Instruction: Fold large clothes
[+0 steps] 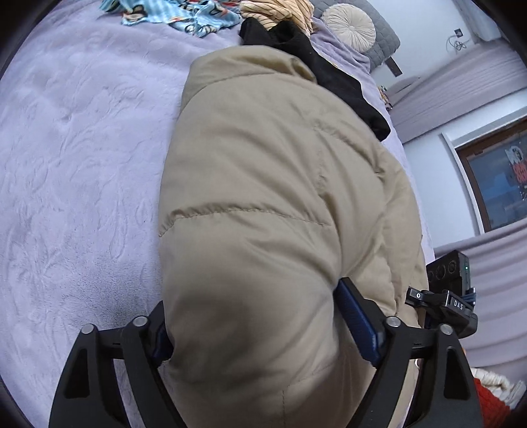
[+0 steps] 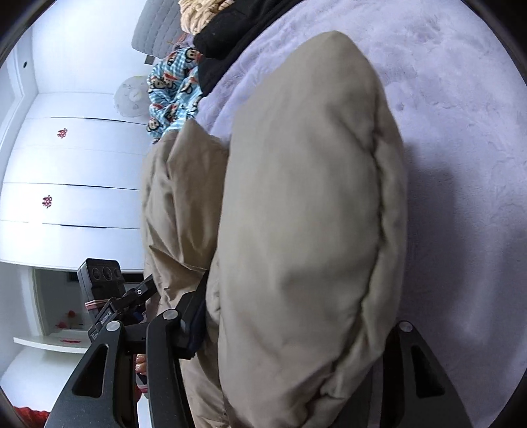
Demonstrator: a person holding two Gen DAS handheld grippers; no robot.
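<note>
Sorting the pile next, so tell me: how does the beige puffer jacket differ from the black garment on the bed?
The beige jacket is puffy and quilted, with stitched seams; the black garment looks thin and flat. The jacket fills the foreground, its padding between the fingers of the left gripper and the right gripper; the black garment lies untouched farther off, partly under the jacket's far end. Both rest on the lilac blanket.

Your left wrist camera looks steeply down along its fingers (image 1: 357,324), very close over the beige puffer jacket (image 1: 263,204) on the lilac bed (image 1: 72,158). Your right wrist camera, rolled sideways, sits equally close. Both share the jacket (image 2: 306,210), the bed (image 2: 461,164) and the far clothes pile (image 1: 184,13).
</note>
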